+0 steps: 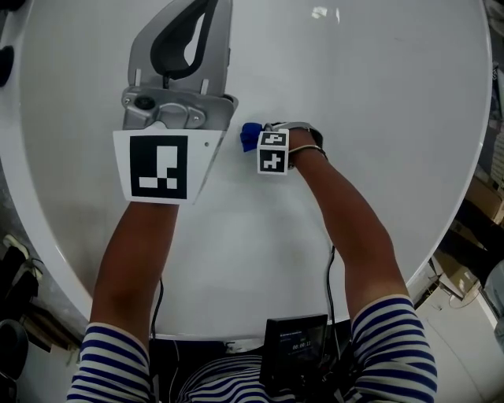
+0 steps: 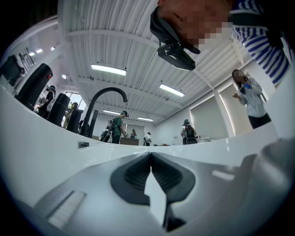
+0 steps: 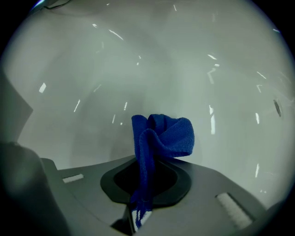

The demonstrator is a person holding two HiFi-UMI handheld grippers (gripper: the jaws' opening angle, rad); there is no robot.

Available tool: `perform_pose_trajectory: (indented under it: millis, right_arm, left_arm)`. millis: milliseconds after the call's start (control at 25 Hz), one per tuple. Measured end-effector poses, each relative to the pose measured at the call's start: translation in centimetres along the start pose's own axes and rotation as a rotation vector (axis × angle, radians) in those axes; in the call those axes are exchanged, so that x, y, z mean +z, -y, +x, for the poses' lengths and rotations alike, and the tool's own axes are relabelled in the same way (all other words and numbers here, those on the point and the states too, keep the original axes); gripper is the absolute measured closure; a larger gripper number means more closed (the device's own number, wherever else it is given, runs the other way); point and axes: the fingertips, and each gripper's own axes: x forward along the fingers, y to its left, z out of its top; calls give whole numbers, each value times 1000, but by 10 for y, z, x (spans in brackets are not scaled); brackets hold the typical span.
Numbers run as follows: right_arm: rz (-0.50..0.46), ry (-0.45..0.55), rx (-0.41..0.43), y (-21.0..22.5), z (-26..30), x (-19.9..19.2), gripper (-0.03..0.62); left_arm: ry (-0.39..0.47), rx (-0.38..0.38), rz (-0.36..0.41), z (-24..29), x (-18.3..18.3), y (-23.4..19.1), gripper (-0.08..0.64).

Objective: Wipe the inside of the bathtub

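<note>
The white bathtub (image 1: 362, 86) fills the head view from above. My right gripper (image 1: 261, 140) is down inside it, shut on a small blue cloth (image 1: 249, 137) that pokes out to the left of its marker cube (image 1: 272, 151). In the right gripper view the blue cloth (image 3: 161, 133) stands bunched up from between the jaws of that gripper (image 3: 144, 171), in front of the tub's glossy inner wall (image 3: 92, 69). My left gripper (image 1: 206, 16) is held higher, nearer the camera, at the upper left, with its jaws shut and nothing in them. Its own view shows the left gripper's (image 2: 150, 156) tips touching.
The left gripper view looks out over the tub's rim (image 2: 46, 138) to a black curved faucet (image 2: 99, 108), ceiling lights and several people standing far off. A black device (image 1: 295, 346) hangs at the person's waist. Boxes (image 1: 480, 197) lie outside the tub on the right.
</note>
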Motion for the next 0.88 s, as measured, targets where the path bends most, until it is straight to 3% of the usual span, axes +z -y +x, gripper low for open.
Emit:
perform_pose_trajectory:
  millis: [240,560,720,880]
  right_arm:
    - [-30,-3,109,-39,10,9,548]
    - [-22,21,106,-35,8,6,548]
    - [-14,55,14,7,-26,4,548]
    - [-5,66,-141,90,-72,-16,548]
  left_arm:
    - [-4,0,-2,-3,1,3,558]
    - [-6,2,-6,2,-8,5,558]
    - [0,3,-6,3,-5,6,558]
    - [-1,3,-3,10,-14,8,558]
